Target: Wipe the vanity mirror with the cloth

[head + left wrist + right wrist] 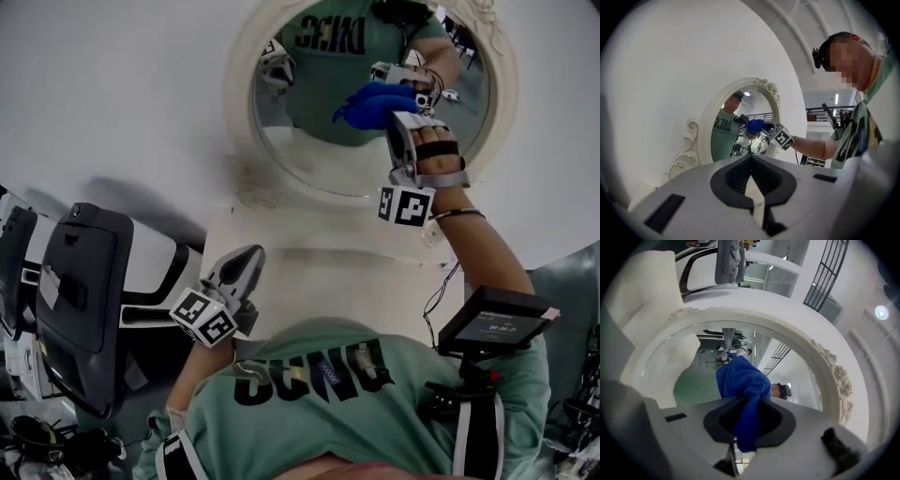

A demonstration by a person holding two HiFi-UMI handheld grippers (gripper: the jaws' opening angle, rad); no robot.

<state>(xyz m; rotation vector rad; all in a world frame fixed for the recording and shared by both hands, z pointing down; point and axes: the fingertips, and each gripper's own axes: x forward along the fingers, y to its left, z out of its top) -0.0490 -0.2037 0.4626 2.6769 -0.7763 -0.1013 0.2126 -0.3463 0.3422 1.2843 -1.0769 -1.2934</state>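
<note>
Right gripper (401, 105) clamped blue cloth (368, 101) at vanity mirror (319, 155) for wiping; left gripper (244, 265) (jaws together, empty) held low, clear.

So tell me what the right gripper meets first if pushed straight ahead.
Probably the mirror glass: the right gripper points into it, its blue cloth leading. Whether they touch is unclear.

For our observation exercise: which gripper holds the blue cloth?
The right gripper, raised to the mirror, jaws clamped on the cloth; the left gripper is low, shut and empty.
</note>
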